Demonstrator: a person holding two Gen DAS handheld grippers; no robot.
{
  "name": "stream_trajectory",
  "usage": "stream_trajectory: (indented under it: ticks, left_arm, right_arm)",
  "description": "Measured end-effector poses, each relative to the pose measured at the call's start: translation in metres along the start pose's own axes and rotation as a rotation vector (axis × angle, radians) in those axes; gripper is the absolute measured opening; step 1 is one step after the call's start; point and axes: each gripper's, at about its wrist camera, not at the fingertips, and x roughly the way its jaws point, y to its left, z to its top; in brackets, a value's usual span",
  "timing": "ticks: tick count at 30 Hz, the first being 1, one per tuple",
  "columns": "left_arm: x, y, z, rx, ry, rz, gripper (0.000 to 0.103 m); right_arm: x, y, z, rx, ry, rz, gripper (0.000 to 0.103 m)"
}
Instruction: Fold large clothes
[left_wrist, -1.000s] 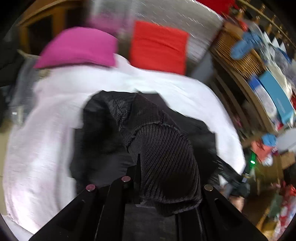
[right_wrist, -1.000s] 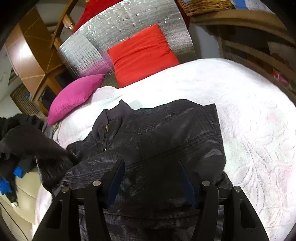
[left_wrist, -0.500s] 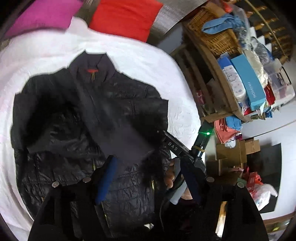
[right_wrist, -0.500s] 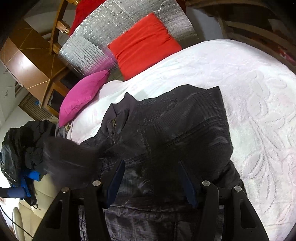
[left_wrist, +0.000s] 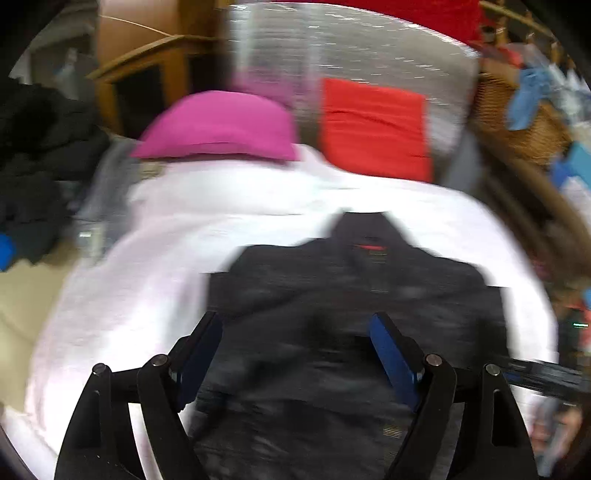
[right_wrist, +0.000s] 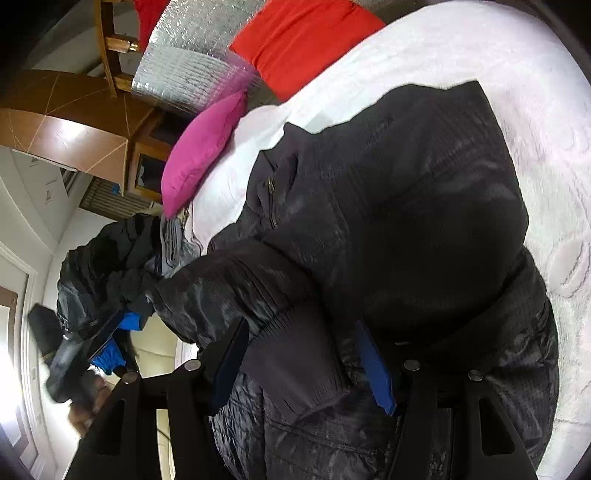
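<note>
Both grippers: black angular linkage arms with silver pivot screws, blue pads lining the fingers (left_wrist: 391, 354), right alike (right_wrist: 373, 365)

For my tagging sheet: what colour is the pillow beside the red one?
Magenta pink pillow; clearest in the right wrist view, beside the red pillow.

A black jacket (right_wrist: 424, 206) lies on the white bed (right_wrist: 535, 122); its ribbed cuff (right_wrist: 295, 354) sits between the right tongs (right_wrist: 301, 369), seemingly unpinched.
</note>
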Motion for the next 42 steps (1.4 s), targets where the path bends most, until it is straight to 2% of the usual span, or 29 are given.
stream_trajectory:
  ticks: [2, 4, 8, 12, 13, 14, 15, 19, 22, 26, 29, 31, 33, 35, 36, 39, 40, 41, 42]
  left_arm:
    - [0.017, 0.011, -0.007, -0.02, 0.012, 0.064, 0.084]
    - [0.032, 0.018, -0.013, -0.05, 0.035, 0.095, 0.086]
    - [0.054, 0.041, -0.028, -0.122, 0.068, 0.096, 0.087]
    - [0.064, 0.064, -0.041, -0.192, 0.04, 0.089, 0.088]
    - [0.067, 0.066, -0.042, -0.204, 0.037, 0.087, 0.088]
    - [0.069, 0.071, -0.044, -0.218, 0.035, 0.078, 0.088]
    - [0.069, 0.072, -0.043, -0.223, 0.034, 0.07, 0.088]
    - [0.068, 0.079, -0.041, -0.218, -0.001, 0.06, 0.088]
    - [0.073, 0.085, -0.035, -0.224, -0.021, 0.096, 0.088]
    - [0.079, 0.086, -0.032, -0.21, -0.034, 0.128, 0.088]
    - [0.085, 0.084, -0.033, -0.192, -0.024, 0.125, 0.088]
    - [0.09, 0.081, -0.035, -0.175, 0.005, 0.117, 0.088]
    - [0.094, 0.078, -0.038, -0.148, 0.03, 0.107, 0.088]
    - [0.092, 0.075, -0.039, -0.116, 0.015, 0.12, 0.088]
    - [0.089, 0.075, -0.04, -0.101, 0.001, 0.133, 0.088]
    - [0.084, 0.076, -0.039, -0.097, -0.023, 0.147, 0.088]
    - [0.083, 0.078, -0.039, -0.105, -0.027, 0.144, 0.088]
    - [0.083, 0.079, -0.038, -0.114, -0.026, 0.138, 0.088]
    - [0.083, 0.079, -0.038, -0.121, -0.023, 0.132, 0.088]
  right_arm:
    - [0.008, -0.002, -0.004, 0.002, 0.027, -0.003, 0.064]
    - [0.017, 0.0, -0.006, -0.008, 0.046, -0.006, 0.064]
    - [0.033, 0.013, -0.013, -0.078, 0.067, -0.078, 0.064]
    - [0.049, 0.029, -0.023, -0.173, 0.093, -0.131, 0.063]
    - [0.05, 0.032, -0.026, -0.196, 0.087, -0.144, 0.053]
    - [0.05, 0.034, -0.028, -0.211, 0.085, -0.15, 0.031]
    - [0.051, 0.036, -0.03, -0.228, 0.095, -0.154, 0.026]
    - [0.044, 0.044, -0.038, -0.244, 0.084, -0.165, 0.02]
    - [0.032, 0.052, -0.038, -0.246, 0.028, -0.158, 0.017]
    - [0.005, 0.064, -0.03, -0.273, -0.132, -0.201, 0.017]
    - [-0.013, 0.059, -0.022, -0.212, -0.217, -0.173, 0.016]
    - [-0.02, 0.051, -0.016, -0.183, -0.285, -0.222, 0.016]
    - [-0.018, 0.039, -0.013, -0.119, -0.249, -0.194, 0.02]
    - [-0.01, 0.023, -0.014, 0.004, -0.147, -0.076, 0.02]
    - [-0.008, 0.017, -0.017, 0.028, -0.116, -0.047, 0.02]
    - [-0.006, 0.013, -0.032, 0.044, -0.117, -0.042, 0.032]
    - [-0.006, 0.011, -0.035, 0.058, -0.108, -0.024, 0.051]
    - [-0.004, 0.011, -0.039, 0.071, -0.105, -0.012, 0.078]
    - [-0.004, 0.011, -0.046, 0.079, -0.135, -0.006, 0.081]
